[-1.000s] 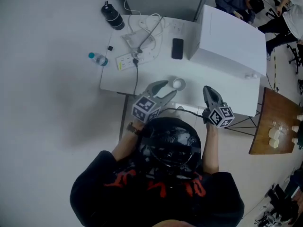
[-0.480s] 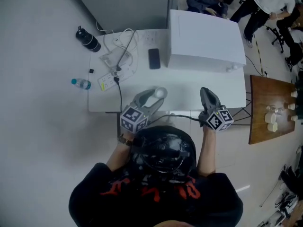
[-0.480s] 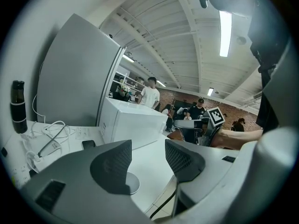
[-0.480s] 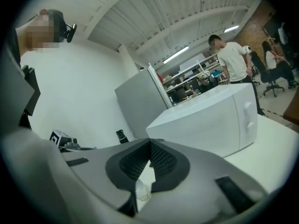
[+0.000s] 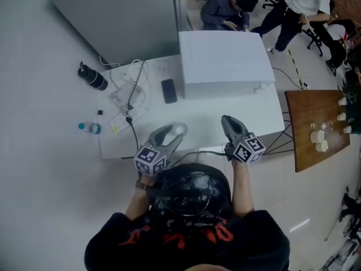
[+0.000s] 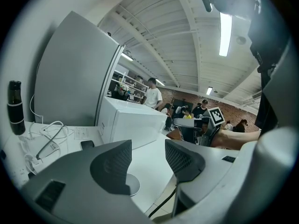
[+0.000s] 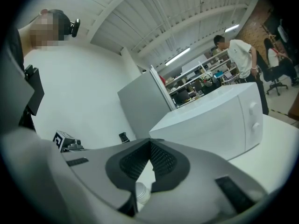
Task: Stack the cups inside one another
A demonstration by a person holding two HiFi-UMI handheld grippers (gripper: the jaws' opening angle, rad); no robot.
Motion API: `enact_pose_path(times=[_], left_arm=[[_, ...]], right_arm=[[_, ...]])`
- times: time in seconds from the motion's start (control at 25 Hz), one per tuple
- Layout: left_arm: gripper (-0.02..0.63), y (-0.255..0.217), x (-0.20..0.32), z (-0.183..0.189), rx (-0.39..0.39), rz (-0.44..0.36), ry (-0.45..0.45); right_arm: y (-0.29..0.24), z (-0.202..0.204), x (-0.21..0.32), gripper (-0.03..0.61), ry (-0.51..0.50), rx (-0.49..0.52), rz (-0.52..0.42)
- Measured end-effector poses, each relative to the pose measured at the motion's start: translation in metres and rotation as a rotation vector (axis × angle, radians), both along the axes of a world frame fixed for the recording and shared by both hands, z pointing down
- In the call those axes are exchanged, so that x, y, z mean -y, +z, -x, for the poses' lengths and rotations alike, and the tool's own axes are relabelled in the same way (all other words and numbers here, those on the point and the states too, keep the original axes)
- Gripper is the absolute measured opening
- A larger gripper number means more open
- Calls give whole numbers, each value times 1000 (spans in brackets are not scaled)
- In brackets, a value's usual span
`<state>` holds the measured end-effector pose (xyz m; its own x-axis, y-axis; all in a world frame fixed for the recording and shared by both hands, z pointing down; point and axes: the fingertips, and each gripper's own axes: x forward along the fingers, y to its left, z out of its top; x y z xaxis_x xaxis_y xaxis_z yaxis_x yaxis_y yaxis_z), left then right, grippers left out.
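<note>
Cup (image 5: 179,130) stands on white worktop (image 5: 208,117) near its front edge, at the tips of the left tongs (image 5: 176,133). Left tongs jaws wide apart, pads not on it. In the left gripper view the cup (image 6: 130,185) sits low, under the left jaw, with bare worktop in the gap between the tips (image 6: 148,148). Right tongs (image 5: 225,119) closed tight on nothing, well apart to the cup's right. The right gripper view shows the cup (image 7: 140,193) below the closed tips (image 7: 150,146). Cup upright, long axis vertical, round end up. Mouth or base up: can't tell.
</note>
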<state>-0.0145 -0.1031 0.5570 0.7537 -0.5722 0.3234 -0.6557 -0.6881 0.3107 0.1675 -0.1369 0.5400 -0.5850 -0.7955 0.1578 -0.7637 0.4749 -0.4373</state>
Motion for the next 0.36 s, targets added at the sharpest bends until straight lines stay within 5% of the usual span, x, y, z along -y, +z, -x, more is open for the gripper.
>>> enact_pose_path(times=[0.36], left_arm=[[229, 3, -1, -12, -17, -3, 15]], right_arm=[[-8, -10, 3, 3, 2, 11, -7]])
